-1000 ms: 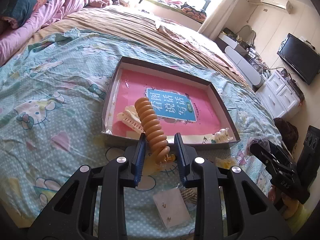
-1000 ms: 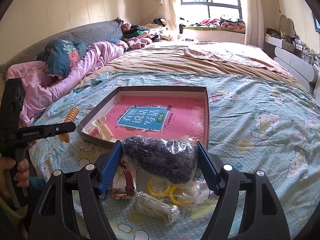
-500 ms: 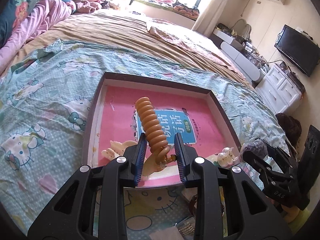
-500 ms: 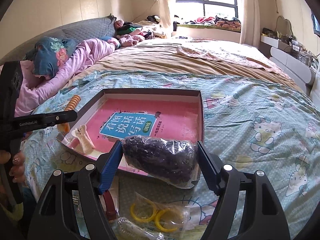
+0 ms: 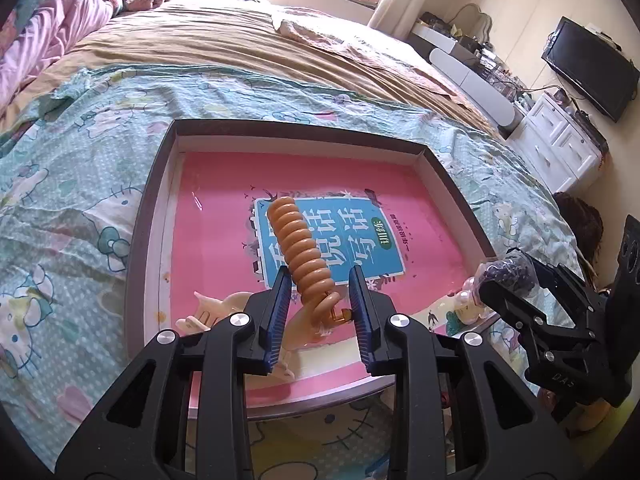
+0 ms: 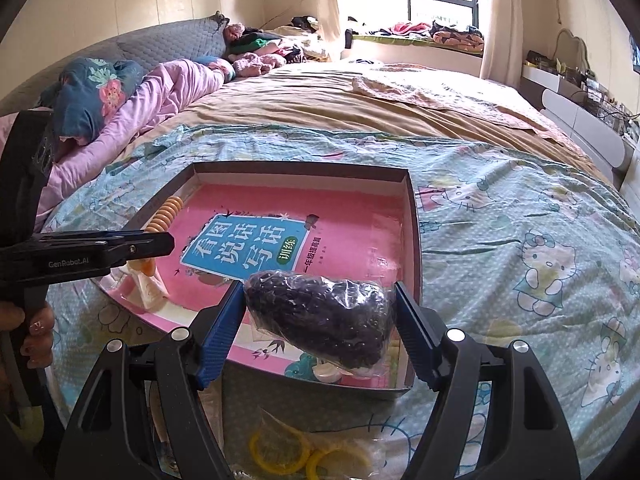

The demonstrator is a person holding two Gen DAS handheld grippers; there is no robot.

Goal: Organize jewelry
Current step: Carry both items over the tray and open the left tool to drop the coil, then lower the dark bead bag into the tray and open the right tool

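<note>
Left gripper (image 5: 320, 304): your fingers are clamped on the orange spiral hair tie (image 5: 302, 258), held above the pink-lined tray (image 5: 144, 216) | Right gripper (image 6: 320, 324): your fingers grip a clear bag of dark beads (image 6: 320, 316) over the tray's near right corner | Tray rests on the bed (image 6: 520, 208); a cream hair claw (image 5: 212, 312) lies inside.

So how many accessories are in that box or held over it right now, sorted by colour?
Orange: 1, the spiral coil hair tie in the left gripper.
Dark purple: 1, the clear bag of beads in the right gripper.
Cream: 2, the claw hair clip and the pearl piece in the shallow cardboard box.
Total: 4.
</note>
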